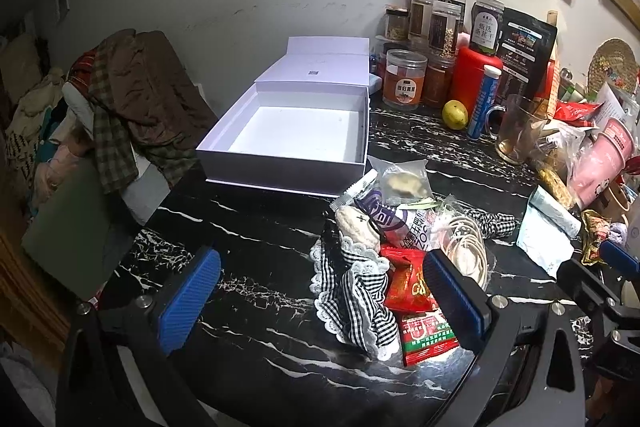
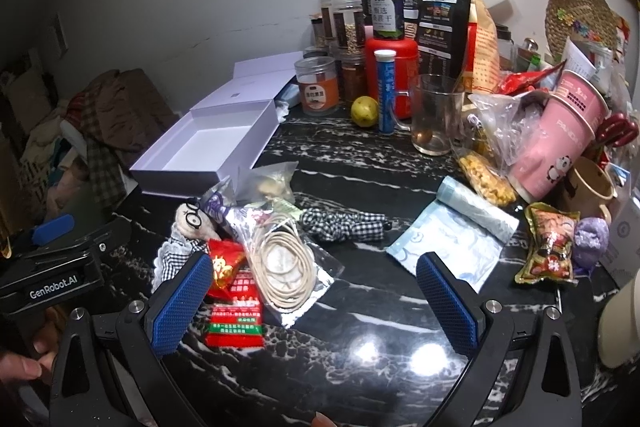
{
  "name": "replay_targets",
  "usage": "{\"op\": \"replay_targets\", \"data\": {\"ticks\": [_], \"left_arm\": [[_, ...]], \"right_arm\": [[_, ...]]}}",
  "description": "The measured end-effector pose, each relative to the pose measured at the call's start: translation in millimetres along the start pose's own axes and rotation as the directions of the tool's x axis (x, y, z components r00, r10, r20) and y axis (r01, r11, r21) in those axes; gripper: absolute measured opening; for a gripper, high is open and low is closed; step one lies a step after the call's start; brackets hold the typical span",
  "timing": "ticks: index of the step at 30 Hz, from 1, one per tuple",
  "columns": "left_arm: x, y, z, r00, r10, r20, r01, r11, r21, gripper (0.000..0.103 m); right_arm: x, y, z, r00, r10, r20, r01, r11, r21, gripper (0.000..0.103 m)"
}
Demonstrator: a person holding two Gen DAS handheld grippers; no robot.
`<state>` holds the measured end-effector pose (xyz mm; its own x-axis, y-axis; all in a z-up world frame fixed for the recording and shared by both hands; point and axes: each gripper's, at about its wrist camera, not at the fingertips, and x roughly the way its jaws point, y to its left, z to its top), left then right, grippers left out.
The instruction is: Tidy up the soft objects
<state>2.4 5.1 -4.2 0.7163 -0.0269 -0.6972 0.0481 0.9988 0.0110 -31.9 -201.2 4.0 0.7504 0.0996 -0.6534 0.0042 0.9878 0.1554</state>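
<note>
A pile of soft things lies on the black marble table (image 2: 360,163). It holds a plush doll with glasses (image 2: 192,223), a checked lace-edged cloth (image 1: 352,291), a checked fabric piece (image 2: 340,225), a bagged cream cable (image 2: 288,267), red snack packets (image 1: 408,283) and a cookie packet (image 1: 404,183). An open white box (image 1: 288,131) stands empty behind the pile. My left gripper (image 1: 320,301) is open, low over the lace cloth and red packets. My right gripper (image 2: 316,307) is open over bare table just right of the pile, holding nothing.
Jars (image 2: 348,27), a red canister (image 2: 394,55), a blue tube (image 2: 386,91), a lemon (image 2: 364,111) and a glass mug (image 2: 436,115) crowd the back. Pink cups (image 2: 560,131), a bag roll (image 2: 472,211), a snack packet (image 2: 550,243) and a purple ball (image 2: 592,233) sit right. Clothes (image 1: 132,91) are heaped left.
</note>
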Motion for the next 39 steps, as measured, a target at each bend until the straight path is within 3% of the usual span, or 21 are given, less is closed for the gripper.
{"op": "replay_targets", "data": {"ticks": [39], "left_arm": [[5.3, 3.1, -3.5, 1.0, 0.0, -0.028, 0.0, 1.0, -0.005, 0.103]], "right_arm": [[7.3, 1.6, -4.0, 1.0, -0.003, -0.031, 0.003, 1.0, -0.011, 0.103]]}}
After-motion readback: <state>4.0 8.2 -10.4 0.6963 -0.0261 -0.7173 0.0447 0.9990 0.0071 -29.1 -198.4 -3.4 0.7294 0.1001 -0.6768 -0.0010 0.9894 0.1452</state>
